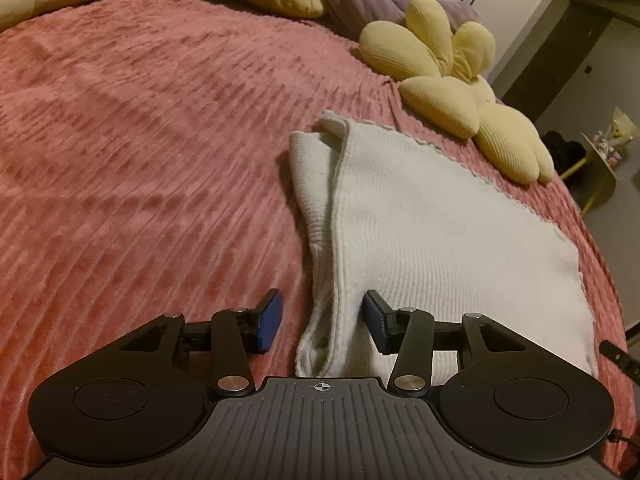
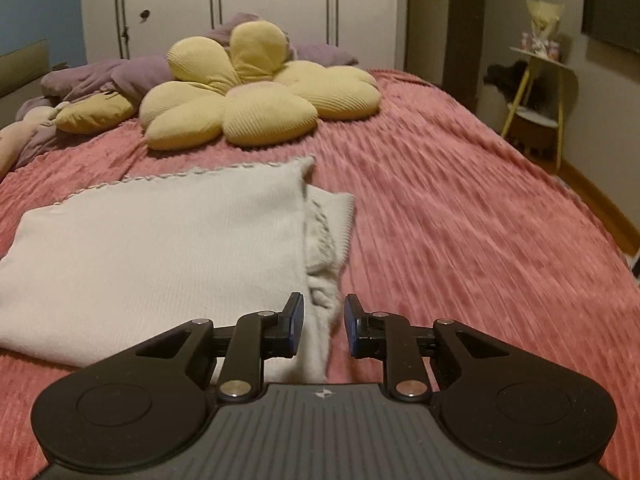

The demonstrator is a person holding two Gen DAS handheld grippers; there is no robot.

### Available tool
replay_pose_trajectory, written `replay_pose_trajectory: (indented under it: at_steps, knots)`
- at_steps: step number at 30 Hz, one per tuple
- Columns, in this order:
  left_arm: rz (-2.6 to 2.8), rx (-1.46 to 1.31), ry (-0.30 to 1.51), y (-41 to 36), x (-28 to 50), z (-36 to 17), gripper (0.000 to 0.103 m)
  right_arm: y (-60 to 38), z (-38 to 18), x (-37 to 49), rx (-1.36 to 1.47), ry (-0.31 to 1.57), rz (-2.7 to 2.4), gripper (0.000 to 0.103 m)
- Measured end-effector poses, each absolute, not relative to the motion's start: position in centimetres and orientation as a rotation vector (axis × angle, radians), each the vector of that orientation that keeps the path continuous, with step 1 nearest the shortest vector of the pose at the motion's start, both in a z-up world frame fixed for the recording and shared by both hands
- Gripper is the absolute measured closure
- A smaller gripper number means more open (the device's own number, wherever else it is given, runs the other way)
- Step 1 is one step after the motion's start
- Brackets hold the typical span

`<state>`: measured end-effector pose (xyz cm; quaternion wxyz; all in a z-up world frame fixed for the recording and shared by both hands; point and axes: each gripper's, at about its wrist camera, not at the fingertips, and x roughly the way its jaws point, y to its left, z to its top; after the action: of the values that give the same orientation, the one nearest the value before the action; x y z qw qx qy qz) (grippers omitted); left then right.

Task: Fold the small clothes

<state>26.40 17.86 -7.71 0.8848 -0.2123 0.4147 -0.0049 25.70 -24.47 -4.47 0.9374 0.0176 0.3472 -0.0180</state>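
A white knit garment [image 1: 420, 232] lies partly folded on the pink ribbed bedspread [image 1: 140, 140], its flat body smooth and a narrower folded strip running along one side. In the left wrist view that strip trails down toward the camera, and the left gripper [image 1: 322, 320] sits right at it — jaws spread wide, the near end of the strip lying in the gap between the blue pads, not pinched.

From the right wrist view the same garment [image 2: 160, 248] fills the left half of the bed, with its rumpled side edge (a cable-knit texture shows there) running down to the right gripper [image 2: 324, 326]. Those jaws stand moderately apart, straddling the garment's near corner edge without closing on it.

Beyond the garment a yellow flower-shaped cushion [image 2: 256, 92] rests on the bedspread, near the garment's far scalloped hem but apart from it — a purple blanket [image 2: 100, 76] is bunched behind the cushion.
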Motion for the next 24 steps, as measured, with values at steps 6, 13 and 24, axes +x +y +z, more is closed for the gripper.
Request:
replay_pose_trajectory:
  at_steps: [6, 13, 24]
  knots:
    - [-0.015, -0.512, 0.838, 18.8, 27.3, -7.6, 0.042, -22.2, -4.6, 25.8, 0.013, 0.701, 0.033, 0.083]
    - [-0.065, -0.559, 0.864, 18.5, 30.4, -8.9, 0.045, -18.4, -5.5, 26.6, -0.016, 0.717, 0.137, 0.083]
    - [-0.114, -0.630, 0.855, 19.1, 32.1, -9.9, 0.062, -13.1, -6.4, 28.0, -0.075, 0.696, 0.270, 0.083]
